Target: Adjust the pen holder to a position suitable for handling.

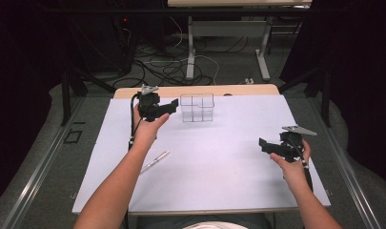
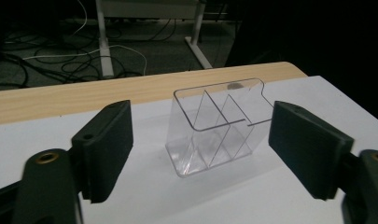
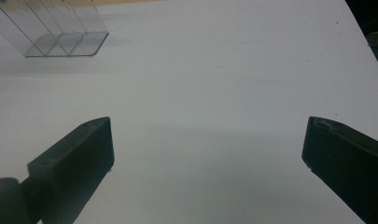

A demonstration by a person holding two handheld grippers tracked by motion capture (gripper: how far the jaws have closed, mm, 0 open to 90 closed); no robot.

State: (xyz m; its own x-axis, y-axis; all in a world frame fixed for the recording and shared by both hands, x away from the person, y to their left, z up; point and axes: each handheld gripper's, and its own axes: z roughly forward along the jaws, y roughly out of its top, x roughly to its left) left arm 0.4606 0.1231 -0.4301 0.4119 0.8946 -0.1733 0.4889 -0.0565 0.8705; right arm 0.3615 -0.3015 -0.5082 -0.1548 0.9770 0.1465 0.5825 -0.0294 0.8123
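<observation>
A clear plastic organiser (image 1: pixel 197 107) with several compartments stands empty near the far edge of the white table sheet (image 1: pixel 214 157). My left gripper (image 1: pixel 170 106) is held just left of it, open, jaws empty. In the left gripper view the organiser (image 2: pixel 214 126) sits a little beyond the gap between the jaws of my left gripper (image 2: pixel 200 149). A silver pen (image 1: pixel 155 161) lies on the sheet near the person's left forearm. My right gripper (image 1: pixel 263 144) hovers open over the right part of the sheet; my right gripper (image 3: pixel 207 158) faces bare sheet, with the organiser's base (image 3: pixel 51 28) far off at upper left.
A strip of the wooden tabletop (image 1: pixel 195 90) shows beyond the sheet. Past the table lie tangled cables (image 1: pixel 167 67) on the floor and the white legs of another desk (image 1: pixel 190 47). Dark curtains close in both sides.
</observation>
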